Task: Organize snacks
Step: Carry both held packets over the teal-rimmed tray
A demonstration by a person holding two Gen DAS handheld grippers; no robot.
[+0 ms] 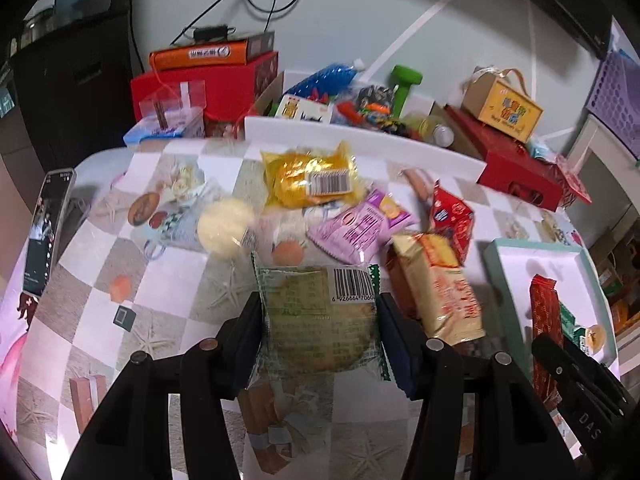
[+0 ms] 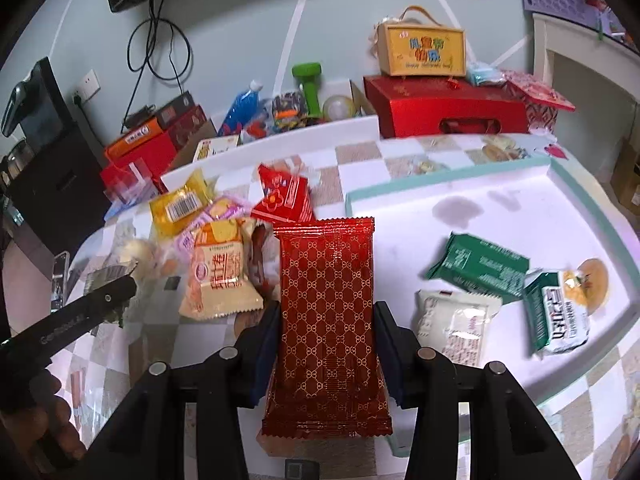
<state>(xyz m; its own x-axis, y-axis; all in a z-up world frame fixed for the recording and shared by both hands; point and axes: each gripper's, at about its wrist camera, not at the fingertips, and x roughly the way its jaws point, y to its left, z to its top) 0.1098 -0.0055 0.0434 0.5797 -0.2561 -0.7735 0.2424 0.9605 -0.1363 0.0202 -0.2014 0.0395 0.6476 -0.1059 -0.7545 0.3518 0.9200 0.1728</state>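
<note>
My left gripper [image 1: 318,320] is shut on a green-edged clear pastry pack [image 1: 316,320], held above the checked tablecloth. My right gripper [image 2: 327,332] is shut on a dark red patterned snack pack [image 2: 328,320], held over the near left edge of the white tray with a teal rim [image 2: 448,178]. In the tray lie a green pack [image 2: 478,270], a white pack [image 2: 456,324] and a green-white pack [image 2: 560,316]. A loose pile lies on the cloth: yellow pack [image 1: 312,180], purple pack [image 1: 358,228], red pack [image 1: 452,216], cream-orange pack [image 1: 444,284], round pale pastry [image 1: 224,226].
A phone [image 1: 44,236] lies at the table's left edge. Red boxes [image 1: 516,164], a yellow gift box [image 1: 504,110], a green dumbbell [image 1: 402,88] and a carton of clutter stand along the back. The left gripper shows at the left of the right wrist view [image 2: 76,312].
</note>
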